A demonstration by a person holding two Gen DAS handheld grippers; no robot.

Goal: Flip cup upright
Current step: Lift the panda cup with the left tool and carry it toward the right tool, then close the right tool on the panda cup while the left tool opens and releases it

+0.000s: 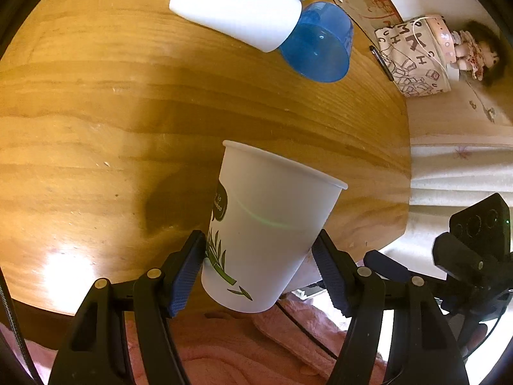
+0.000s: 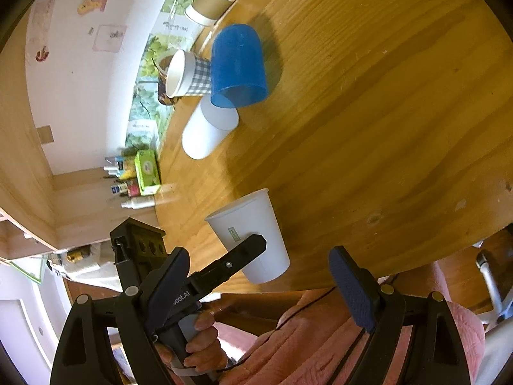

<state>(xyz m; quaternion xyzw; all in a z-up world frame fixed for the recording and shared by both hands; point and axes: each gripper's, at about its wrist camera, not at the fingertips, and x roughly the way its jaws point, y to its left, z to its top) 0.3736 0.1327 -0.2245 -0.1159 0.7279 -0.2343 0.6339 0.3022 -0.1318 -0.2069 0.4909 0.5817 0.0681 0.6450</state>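
Note:
A white paper cup with a green bamboo print (image 1: pixel 266 227) is held between my left gripper's (image 1: pixel 259 256) blue pads, tilted, lifted near the table's near edge, its rim pointing away and up. The same cup (image 2: pixel 253 234) shows in the right wrist view with the left gripper's finger across its wall. My right gripper (image 2: pixel 259 276) is open and empty, just in front of the table edge, below and to the right of the cup.
On the round wooden table (image 1: pixel 96 112) stand an upside-down white cup (image 1: pixel 237 6), an upside-down blue plastic cup (image 1: pixel 317 45) and a checked paper cup (image 2: pixel 189 73). Brown paper cups (image 2: pixel 211 3) stand farther off. A printed pouch (image 1: pixel 413 57) and a doll lie at the right.

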